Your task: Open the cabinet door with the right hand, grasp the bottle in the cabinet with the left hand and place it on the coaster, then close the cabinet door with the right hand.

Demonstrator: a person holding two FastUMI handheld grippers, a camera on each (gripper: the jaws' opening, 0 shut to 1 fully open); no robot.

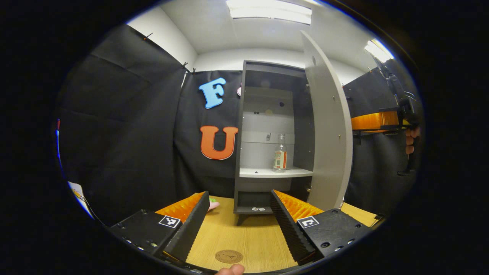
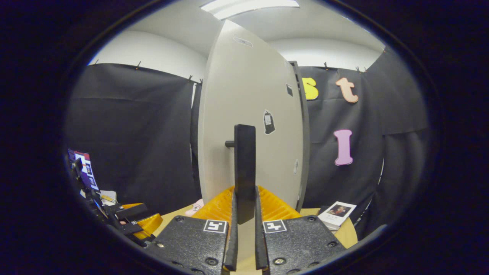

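Grey cabinet (image 1: 267,126), tall grey door (image 1: 328,126) swung open to the right. Clear plastic bottle with red-and-white label (image 1: 280,154), upright on the pale middle shelf (image 1: 263,172). Round brown coaster (image 1: 229,256) on light wooden tabletop (image 1: 248,233), between the left gripper (image 1: 240,223)'s spread fingers.

Each handheld gripper carries black housing plates with visible screws and a square black-and-white marker. The left gripper (image 1: 240,225) has ribbed, wedge-shaped fingers (image 1: 191,229) over ridged orange bodywork; the right gripper (image 2: 244,236) shows flat, narrow fingers (image 2: 231,244) and matching orange ridges.
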